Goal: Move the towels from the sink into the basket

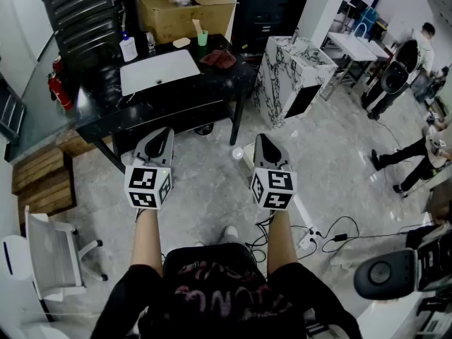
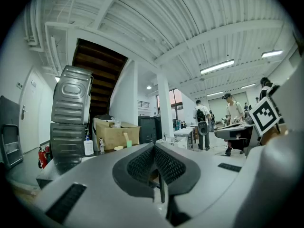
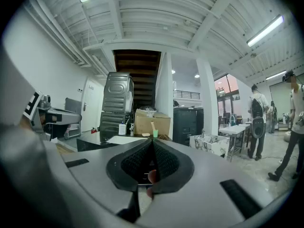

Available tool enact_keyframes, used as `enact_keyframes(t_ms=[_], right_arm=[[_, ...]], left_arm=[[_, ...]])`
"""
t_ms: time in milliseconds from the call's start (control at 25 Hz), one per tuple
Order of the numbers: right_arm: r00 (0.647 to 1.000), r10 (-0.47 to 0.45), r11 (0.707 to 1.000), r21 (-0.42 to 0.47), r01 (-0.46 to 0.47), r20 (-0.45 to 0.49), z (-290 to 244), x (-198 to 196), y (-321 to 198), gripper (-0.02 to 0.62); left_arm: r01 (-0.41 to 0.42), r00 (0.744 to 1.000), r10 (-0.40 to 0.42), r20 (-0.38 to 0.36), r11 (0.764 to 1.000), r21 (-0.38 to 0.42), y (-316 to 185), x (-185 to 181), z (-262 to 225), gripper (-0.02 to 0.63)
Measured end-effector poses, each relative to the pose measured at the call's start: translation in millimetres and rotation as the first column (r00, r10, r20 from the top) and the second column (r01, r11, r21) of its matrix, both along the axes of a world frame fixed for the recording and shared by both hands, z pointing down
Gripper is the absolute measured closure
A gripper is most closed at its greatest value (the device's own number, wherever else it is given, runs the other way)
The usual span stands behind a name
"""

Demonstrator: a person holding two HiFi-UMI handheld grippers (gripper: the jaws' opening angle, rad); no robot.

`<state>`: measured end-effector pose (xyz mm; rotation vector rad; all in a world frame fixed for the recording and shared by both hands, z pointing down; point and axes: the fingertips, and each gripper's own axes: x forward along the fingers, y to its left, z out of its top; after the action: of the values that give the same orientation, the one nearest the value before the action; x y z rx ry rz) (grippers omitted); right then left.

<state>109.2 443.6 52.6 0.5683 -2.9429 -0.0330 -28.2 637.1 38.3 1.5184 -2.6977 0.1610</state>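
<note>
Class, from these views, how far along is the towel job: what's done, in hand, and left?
Done: nothing visible. In hand: nothing; the left gripper and right gripper are shut, empty. Left: everything; a reddish towel lies beside the white sink.

- The table point(image 1: 212, 83) stands ahead of the person.
- The sink point(image 1: 159, 71) lies on the table, near its middle.
- A towel point(image 1: 219, 59) lies on the table, right of the sink.
- A bottle point(image 1: 128, 48) stands behind the sink's left corner, a cup point(image 1: 203, 38) behind its right.
- A box point(image 1: 185, 9) sits behind the table.
- A cabinet point(image 1: 293, 76) stands right of the table.
- Crates point(image 1: 42, 182) lie on the floor, left of it.
</note>
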Motion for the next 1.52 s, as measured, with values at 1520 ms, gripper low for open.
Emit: enact_keyframes(t_ms=[1520], right_arm=[[0.998,0.07,0.997,-0.013,-0.07,0.001,22.4,-21.3,-31.4,0.58]], left_arm=[[-0.077,0.997,0.076,-0.028,0.996,-0.036,-42.5,-27.9,29.6,0.589]])
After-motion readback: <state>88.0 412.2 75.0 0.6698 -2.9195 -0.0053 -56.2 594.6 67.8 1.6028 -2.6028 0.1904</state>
